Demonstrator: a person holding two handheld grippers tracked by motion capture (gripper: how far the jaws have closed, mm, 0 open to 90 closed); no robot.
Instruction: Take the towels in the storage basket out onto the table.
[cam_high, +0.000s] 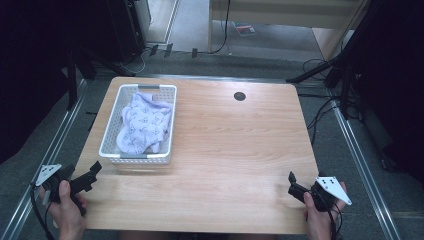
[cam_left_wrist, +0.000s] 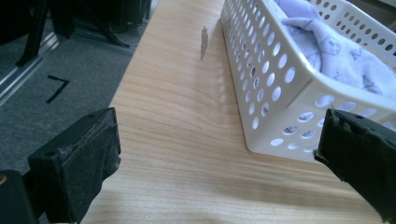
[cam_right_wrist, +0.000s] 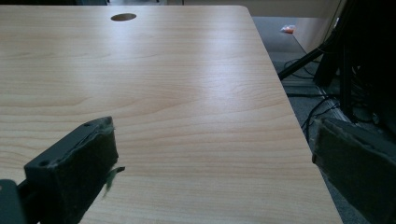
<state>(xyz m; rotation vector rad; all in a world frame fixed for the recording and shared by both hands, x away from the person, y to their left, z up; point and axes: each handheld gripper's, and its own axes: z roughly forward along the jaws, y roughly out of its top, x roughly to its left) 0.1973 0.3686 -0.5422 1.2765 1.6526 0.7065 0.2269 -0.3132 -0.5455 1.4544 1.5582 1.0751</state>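
Right gripper (cam_right_wrist: 212, 158) low over the near right part of the bench (cam_right_wrist: 177, 84), its two black padded fingers (cam_right_wrist: 74, 172) spread wide with bare wood grain between. Small dark round hole (cam_right_wrist: 123, 17) near the far edge. Grey floor (cam_right_wrist: 299, 70), cables and dark stand legs (cam_right_wrist: 303, 63) beyond the right edge.

Even soft light; glare on table (cam_right_wrist: 219, 88); near fingers (cam_left_wrist: 81, 158) blurred.

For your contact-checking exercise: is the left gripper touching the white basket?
Apart. The high view shows bare table between the left gripper and the white basket.
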